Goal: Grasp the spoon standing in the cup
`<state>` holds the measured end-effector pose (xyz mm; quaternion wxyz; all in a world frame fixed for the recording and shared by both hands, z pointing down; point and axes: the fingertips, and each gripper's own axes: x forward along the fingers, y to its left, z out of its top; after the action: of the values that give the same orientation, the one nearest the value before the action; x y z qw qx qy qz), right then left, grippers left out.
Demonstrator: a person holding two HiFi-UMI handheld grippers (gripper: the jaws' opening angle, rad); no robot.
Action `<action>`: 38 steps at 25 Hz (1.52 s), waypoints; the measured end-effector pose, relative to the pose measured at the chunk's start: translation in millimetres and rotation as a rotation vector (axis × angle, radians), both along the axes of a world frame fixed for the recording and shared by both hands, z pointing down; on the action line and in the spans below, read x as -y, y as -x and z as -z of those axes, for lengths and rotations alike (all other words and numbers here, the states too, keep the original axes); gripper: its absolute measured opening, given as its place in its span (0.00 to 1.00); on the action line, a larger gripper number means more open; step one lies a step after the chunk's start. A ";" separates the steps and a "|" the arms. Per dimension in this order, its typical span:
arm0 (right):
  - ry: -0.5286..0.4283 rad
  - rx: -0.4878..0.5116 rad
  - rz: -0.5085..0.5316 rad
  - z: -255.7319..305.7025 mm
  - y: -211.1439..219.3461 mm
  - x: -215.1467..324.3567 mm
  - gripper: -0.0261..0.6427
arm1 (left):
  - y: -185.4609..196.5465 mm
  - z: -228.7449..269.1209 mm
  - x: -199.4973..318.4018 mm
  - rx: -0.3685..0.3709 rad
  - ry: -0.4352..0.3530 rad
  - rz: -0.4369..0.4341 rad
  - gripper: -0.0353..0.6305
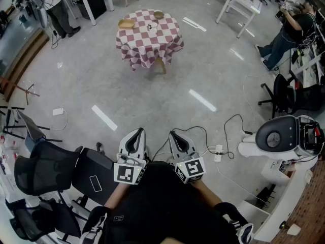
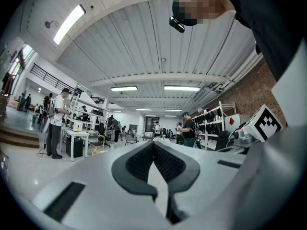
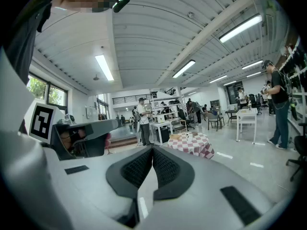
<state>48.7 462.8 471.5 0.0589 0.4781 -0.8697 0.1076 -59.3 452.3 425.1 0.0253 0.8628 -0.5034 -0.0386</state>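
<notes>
A round table under a red-and-white checked cloth (image 1: pixel 150 37) stands far ahead across the floor. On it are a tan basket (image 1: pixel 126 23), a small bowl (image 1: pixel 159 14) and a tiny white thing (image 1: pixel 151 27) that may be the cup; no spoon can be made out at this distance. The right gripper view shows the same table (image 3: pixel 194 145) small and far off. My left gripper (image 1: pixel 136 132) and right gripper (image 1: pixel 174 134) are held side by side close to the body, far from the table. Both are shut with nothing between their pads (image 2: pixel 144 159) (image 3: pixel 165 166).
Black office chairs (image 1: pixel 45 172) crowd the near left. A white rounded machine (image 1: pixel 277 136) and a power strip with cables (image 1: pixel 218 151) lie at the near right. White work tables (image 1: pixel 244 1) and standing people (image 1: pixel 292 29) (image 1: pixel 56 9) line the far edges.
</notes>
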 end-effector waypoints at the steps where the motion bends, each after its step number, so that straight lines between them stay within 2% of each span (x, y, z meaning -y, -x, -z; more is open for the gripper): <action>1: 0.000 0.004 -0.006 -0.8 1.3 1.7 0.08 | 1.1 -0.2 2.1 0.000 -0.002 -0.004 0.07; 9: -0.013 0.022 -0.017 1.0 20.2 11.8 0.08 | 15.9 -1.8 9.9 -0.007 -0.001 -0.018 0.07; 18: -0.007 0.068 -0.053 -1.6 54.2 36.4 0.08 | 57.0 -9.5 31.8 -0.017 0.004 -0.024 0.07; 25: 0.007 0.021 -0.070 -13.1 82.1 65.9 0.08 | 101.6 -38.0 55.4 0.124 0.027 -0.038 0.07; 32: 0.037 0.037 -0.113 -16.9 85.7 121.3 0.08 | 117.2 -47.4 106.4 0.112 0.033 -0.033 0.07; 38: 0.025 0.038 -0.098 -27.4 73.4 213.9 0.08 | 105.5 -58.8 188.6 0.145 0.038 -0.022 0.07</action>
<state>-24.7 248.9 498.9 0.0429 0.5173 -0.8447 0.1304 -164.9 263.7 484.0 0.0055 0.8682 -0.4950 0.0337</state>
